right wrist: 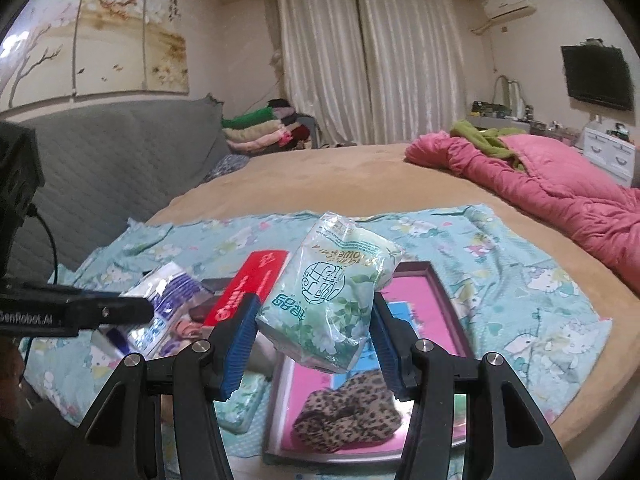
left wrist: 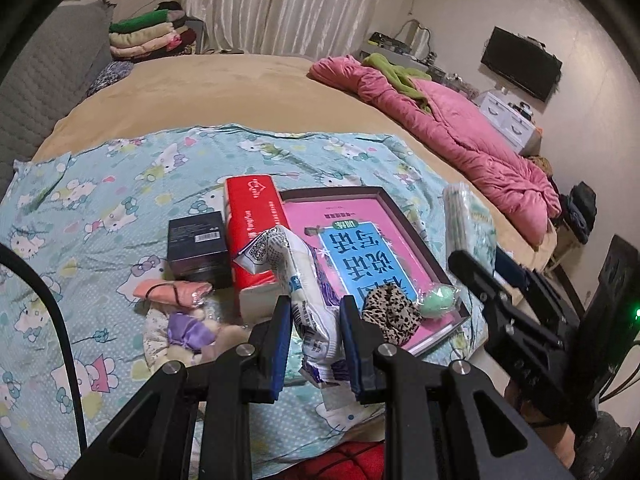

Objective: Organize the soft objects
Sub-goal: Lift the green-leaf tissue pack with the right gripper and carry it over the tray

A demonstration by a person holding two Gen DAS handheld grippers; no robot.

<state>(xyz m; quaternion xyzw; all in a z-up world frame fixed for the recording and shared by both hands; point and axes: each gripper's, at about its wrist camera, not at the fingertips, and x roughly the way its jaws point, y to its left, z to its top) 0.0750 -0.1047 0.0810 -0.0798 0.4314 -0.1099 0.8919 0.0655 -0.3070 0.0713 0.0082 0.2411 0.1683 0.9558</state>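
1. We have the left gripper (left wrist: 314, 344) with its fingers clamped on a white and purple tissue pack (left wrist: 308, 300), pads pressing both flanks, the pack's long axis running straight out ahead of the fingers and up off the bed (left wrist: 248, 84).
2. We have the right gripper (right wrist: 312, 340) clamped the same way on a green floral tissue pack (right wrist: 332, 292), lifted clear, its long axis also running away from the fingers and tilting toward the far right.
3. Both packs hang in the air above the cat-print blanket (left wrist: 100, 184), the white one left, the green one right, side by side but apart.
4. Below and between them sits the framed pink tray (left wrist: 400, 216), with the leopard scrunchie (right wrist: 348, 412) and a green sponge (left wrist: 438, 300) at its near end.
5. The red tissue box (left wrist: 256, 232) stands just left of the tray, and the black box (left wrist: 200, 248) left of that.
6. The right-hand pack is nearer the tray's open far half, we judge; the left one sits over the red box's near end.
7. Where each pack belongs we cannot tell.
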